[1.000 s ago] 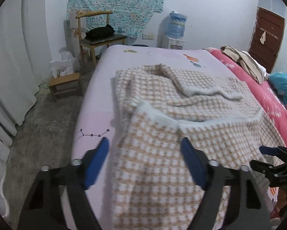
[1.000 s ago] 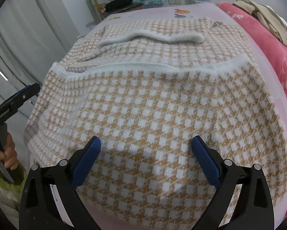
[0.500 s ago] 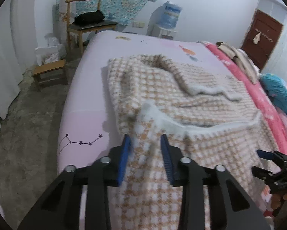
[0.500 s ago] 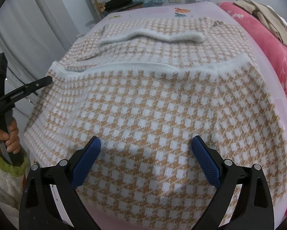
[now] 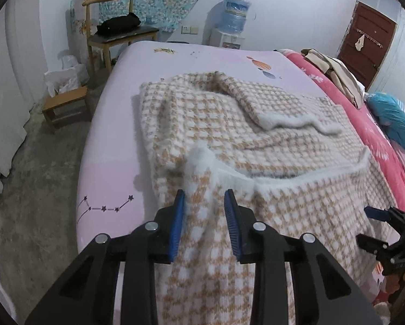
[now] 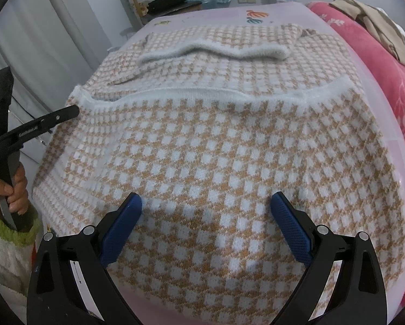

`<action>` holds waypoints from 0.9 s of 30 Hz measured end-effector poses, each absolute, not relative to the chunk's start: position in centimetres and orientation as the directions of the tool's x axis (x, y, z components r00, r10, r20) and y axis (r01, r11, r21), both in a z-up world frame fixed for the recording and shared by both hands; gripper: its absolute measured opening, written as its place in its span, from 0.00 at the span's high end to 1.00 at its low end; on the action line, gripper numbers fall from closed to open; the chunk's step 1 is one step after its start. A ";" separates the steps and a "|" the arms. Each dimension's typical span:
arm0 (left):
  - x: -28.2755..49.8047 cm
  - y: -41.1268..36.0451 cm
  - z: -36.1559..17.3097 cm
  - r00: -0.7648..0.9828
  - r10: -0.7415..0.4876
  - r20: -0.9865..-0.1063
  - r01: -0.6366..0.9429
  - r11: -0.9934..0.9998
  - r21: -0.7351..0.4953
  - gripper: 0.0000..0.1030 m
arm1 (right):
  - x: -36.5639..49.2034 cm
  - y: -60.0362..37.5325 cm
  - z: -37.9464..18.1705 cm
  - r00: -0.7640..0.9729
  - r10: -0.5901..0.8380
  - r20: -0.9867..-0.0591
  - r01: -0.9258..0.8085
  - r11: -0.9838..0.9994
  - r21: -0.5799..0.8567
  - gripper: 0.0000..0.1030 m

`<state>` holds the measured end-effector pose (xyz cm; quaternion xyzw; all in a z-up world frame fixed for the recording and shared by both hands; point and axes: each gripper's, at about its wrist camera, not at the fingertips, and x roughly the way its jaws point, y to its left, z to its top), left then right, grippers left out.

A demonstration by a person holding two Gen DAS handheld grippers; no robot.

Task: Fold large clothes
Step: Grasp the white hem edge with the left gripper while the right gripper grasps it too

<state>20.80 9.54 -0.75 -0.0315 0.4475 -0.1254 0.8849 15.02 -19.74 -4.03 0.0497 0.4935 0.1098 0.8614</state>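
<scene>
A large tan-and-white checked sweater with fluffy white trim lies spread on the pink bed sheet; it also shows in the right wrist view. My left gripper is shut on the sweater's near left edge, bunching the cloth just below the white hem. My right gripper is open above the sweater's lower part, holding nothing. The left gripper also shows at the left of the right wrist view, and the right gripper at the right of the left wrist view.
A red quilt with piled clothes lies along the bed's right side. Left of the bed are a wooden chair, a small stool and bare concrete floor. A water dispenser and a brown door stand at the back.
My left gripper went from wide open to closed on the sweater's left edge and has lifted the hem corner a little. The right gripper has stayed open and nearly still.
</scene>
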 end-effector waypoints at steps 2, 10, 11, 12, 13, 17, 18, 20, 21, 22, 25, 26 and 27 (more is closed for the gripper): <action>21.4 9.3 -0.8 0.560 -0.242 -0.792 0.197 0.968 -0.156 0.72 | 15.0 -19.8 -4.1 0.489 0.240 -0.839 -0.142 0.971 0.194 0.10; 20.6 7.1 -0.5 0.589 -0.193 -0.785 0.224 0.972 -0.072 0.72 | 15.0 -20.0 -4.1 0.489 0.245 -0.837 -0.143 0.969 0.200 0.10; 20.6 6.9 -0.9 0.589 -0.161 -0.792 0.216 0.976 -0.038 0.72 | 15.0 -19.9 -4.0 0.489 0.245 -0.837 -0.143 0.969 0.200 0.11; 20.7 6.8 -1.2 0.585 -0.133 -0.800 0.202 0.979 -0.015 0.72 | 15.0 -20.0 -4.0 0.488 0.254 -0.835 -0.146 0.967 0.209 0.11; 20.8 6.8 -1.6 0.577 -0.119 -0.808 0.189 0.982 -0.010 0.72 | 14.9 -20.2 -3.8 0.487 0.264 -0.832 -0.147 0.964 0.220 0.12; 20.7 6.0 -1.6 0.591 -0.062 -0.804 0.177 0.983 0.054 0.72 | 14.2 -22.4 -2.0 0.538 0.299 -0.788 -0.144 0.954 0.263 0.20; 20.6 5.7 -1.6 0.595 -0.043 -0.802 0.173 0.982 0.076 0.72 | 14.1 -23.5 -1.3 0.561 0.297 -0.773 -0.129 0.953 0.273 0.21; 20.6 5.4 -1.7 0.599 -0.019 -0.801 0.165 0.981 0.100 0.72 | 14.1 -25.7 -0.5 0.594 0.276 -0.756 -0.090 0.956 0.278 0.25; 20.6 5.2 -1.7 0.600 -0.009 -0.800 0.160 0.981 0.109 0.72 | 14.4 -26.9 -0.2 0.603 0.259 -0.754 -0.064 0.959 0.278 0.29; 20.6 5.2 -1.7 0.600 -0.003 -0.800 0.156 0.981 0.112 0.72 | 14.8 -27.9 -0.1 0.608 0.245 -0.756 -0.041 0.960 0.278 0.35; 20.6 5.1 -1.7 0.597 0.004 -0.802 0.150 0.982 0.117 0.72 | 16.4 -30.8 0.0 0.609 0.244 -0.755 0.007 0.950 0.313 0.46; 20.7 5.0 -1.7 0.596 0.007 -0.803 0.149 0.982 0.119 0.72 | 17.1 -31.4 -0.2 0.605 0.241 -0.759 0.023 0.947 0.319 0.48; 20.7 5.0 -1.7 0.596 0.009 -0.803 0.149 0.981 0.121 0.72 | 17.8 -31.9 -0.3 0.599 0.237 -0.765 0.039 0.945 0.323 0.50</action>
